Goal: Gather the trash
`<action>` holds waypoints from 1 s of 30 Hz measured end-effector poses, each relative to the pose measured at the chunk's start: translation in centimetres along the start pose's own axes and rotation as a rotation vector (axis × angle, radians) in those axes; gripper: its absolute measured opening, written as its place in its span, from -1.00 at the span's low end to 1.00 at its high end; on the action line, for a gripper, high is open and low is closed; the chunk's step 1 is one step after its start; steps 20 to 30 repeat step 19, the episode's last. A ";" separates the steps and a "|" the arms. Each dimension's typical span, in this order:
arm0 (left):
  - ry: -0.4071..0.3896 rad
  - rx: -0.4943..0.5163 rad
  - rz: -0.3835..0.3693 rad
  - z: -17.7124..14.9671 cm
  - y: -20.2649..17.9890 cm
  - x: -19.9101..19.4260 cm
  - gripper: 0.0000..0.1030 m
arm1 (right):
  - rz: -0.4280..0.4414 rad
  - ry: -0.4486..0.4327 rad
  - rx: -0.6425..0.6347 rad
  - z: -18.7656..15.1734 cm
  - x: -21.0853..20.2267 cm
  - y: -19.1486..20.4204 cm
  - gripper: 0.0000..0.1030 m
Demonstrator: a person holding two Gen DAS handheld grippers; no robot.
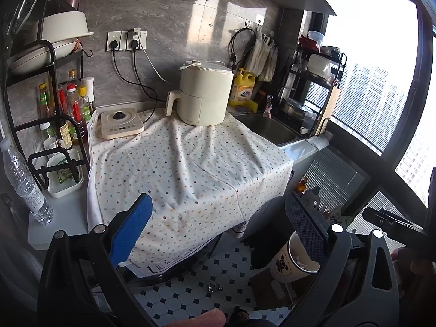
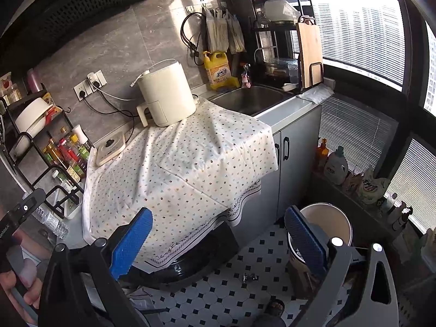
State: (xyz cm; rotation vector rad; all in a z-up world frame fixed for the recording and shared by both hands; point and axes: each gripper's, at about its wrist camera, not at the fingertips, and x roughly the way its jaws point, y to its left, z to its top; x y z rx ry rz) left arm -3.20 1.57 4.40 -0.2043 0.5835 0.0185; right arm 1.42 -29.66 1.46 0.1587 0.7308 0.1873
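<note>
A small crumpled silver wrapper [image 1: 214, 287] [image 2: 250, 277] lies on the black-and-white tiled floor below the counter. Right of it stands a white waste bin [image 1: 283, 265] [image 2: 331, 219] with a dark paw print on its side and some scraps inside. My left gripper [image 1: 218, 201] is open and holds nothing; it hovers above the cloth's front edge, high over the wrapper. My right gripper [image 2: 218, 212] is open too and holds nothing, its right finger [image 2: 303, 234] overlapping the bin's rim. A clear plastic bottle [image 1: 24, 182] [image 2: 50, 221] stands on the counter's left end.
A dotted white cloth [image 1: 190, 163] [image 2: 177, 169] drapes the counter, with a cream air fryer [image 1: 204, 92] and an induction plate [image 1: 121, 124] at the back. The sink [image 2: 253, 99] is right of it, bottle racks left, detergent bottles [image 2: 336, 167] by the window. A foot [image 2: 275, 306] is on the floor.
</note>
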 end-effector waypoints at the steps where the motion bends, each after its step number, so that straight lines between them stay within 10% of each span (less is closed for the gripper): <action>1: 0.001 -0.002 0.001 0.0 0.0 0.0 0.88 | 0.001 0.001 0.001 0.0 0.0 0.0 0.85; 30: 0.022 0.023 0.000 0.5 -1.2 3.0 0.88 | -0.013 0.047 -0.013 0.0 3.3 -0.9 0.85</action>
